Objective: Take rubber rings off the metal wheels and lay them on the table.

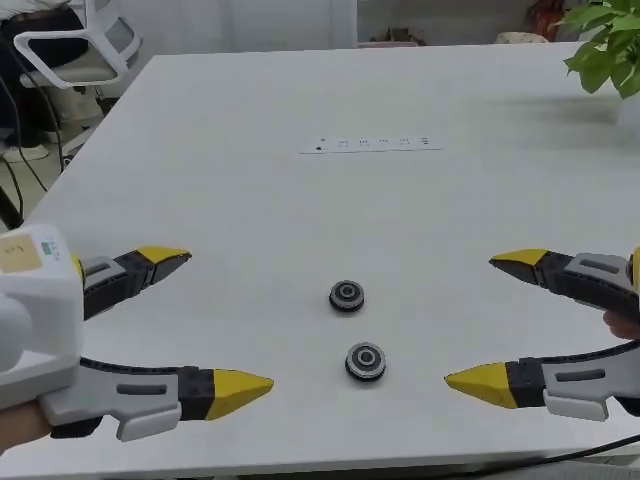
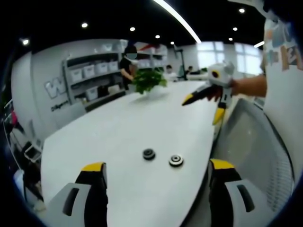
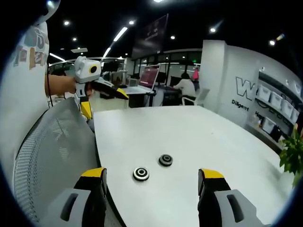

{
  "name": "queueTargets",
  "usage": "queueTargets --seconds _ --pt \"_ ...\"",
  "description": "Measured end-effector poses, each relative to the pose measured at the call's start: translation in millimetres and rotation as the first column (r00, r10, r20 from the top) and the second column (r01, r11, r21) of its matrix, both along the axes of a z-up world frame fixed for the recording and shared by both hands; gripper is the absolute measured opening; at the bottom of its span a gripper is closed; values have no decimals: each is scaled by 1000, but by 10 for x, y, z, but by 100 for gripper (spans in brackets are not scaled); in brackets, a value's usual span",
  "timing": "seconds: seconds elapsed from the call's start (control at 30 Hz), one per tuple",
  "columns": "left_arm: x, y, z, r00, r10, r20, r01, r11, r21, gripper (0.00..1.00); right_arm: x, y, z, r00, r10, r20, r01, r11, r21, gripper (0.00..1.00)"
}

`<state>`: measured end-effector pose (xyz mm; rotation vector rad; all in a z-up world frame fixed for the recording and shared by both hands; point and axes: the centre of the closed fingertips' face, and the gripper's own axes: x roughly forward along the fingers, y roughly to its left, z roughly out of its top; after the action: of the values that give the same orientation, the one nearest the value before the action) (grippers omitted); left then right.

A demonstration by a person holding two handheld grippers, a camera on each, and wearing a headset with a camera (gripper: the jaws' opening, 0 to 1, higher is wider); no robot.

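Grey-white tabletop (image 1: pixel 250 180) runs bare from your near edge to the far edge. Past its far left corner stands a white chair (image 1: pixel 80 50).

At the left of the head view, your left gripper (image 1: pixel 229 320) hovers over the table with its yellow-tipped jaws spread wide and nothing between them. One tip is near the front edge and the other is farther in. In the left gripper view the same jaws rise wide apart (image 2: pixel 157 165), and the table edge runs up between them, closer to the right-hand jaw.

Between your two tools sit the two metal wheels, each with a dark rubber ring around a lighter hub. The far wheel (image 1: pixel 346 296) lies just beyond the near wheel (image 1: pixel 365 361), close to it but apart. Both stand clear of either gripper, with bare table on every side. The near wheel is the one closer to the front edge, as both gripper views show (image 2: pixel 175 160) (image 3: pixel 140 174); the far wheel lies farther in (image 2: pixel 148 153) (image 3: pixel 165 160).

Beyond the wheels, mid-table, lies a thin printed strip (image 1: pixel 370 144), well apart from them.

At the right, your right gripper (image 1: pixel 470 320) mirrors the left, with its jaws wide and empty and its tips pointing inward toward the wheels. A potted plant (image 1: pixel 605 45) stands at the far right corner. A mesh chair back (image 3: pixel 52 156) sits just off the front edge.
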<state>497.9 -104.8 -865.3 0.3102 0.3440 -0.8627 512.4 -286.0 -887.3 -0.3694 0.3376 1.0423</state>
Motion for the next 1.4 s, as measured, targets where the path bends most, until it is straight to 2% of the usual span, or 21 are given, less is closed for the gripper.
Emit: queueTargets --seconds 0.37,0.73,0.97,1.17,1.4 --pt "86 -24 54 1000 -18 18 18 1000 12 86 99 36 69 999 20 34 -20 1000 -8 75" --pt "281 -129 94 998 -60 36 60 998 11 80 239 119 92 996 52 67 -52 999 -12 70" --pt "346 -265 7 995 -97 18 97 995 13 75 329 151 33 997 60 57 -60 998 6 66" --pt "382 -375 -77 990 -138 17 138 990 29 68 339 197 -101 996 82 38 -82 997 -6 64" --pt "430 -485 -261 985 -173 -24 174 984 44 67 350 251 -266 994 110 11 -110 994 -23 60"
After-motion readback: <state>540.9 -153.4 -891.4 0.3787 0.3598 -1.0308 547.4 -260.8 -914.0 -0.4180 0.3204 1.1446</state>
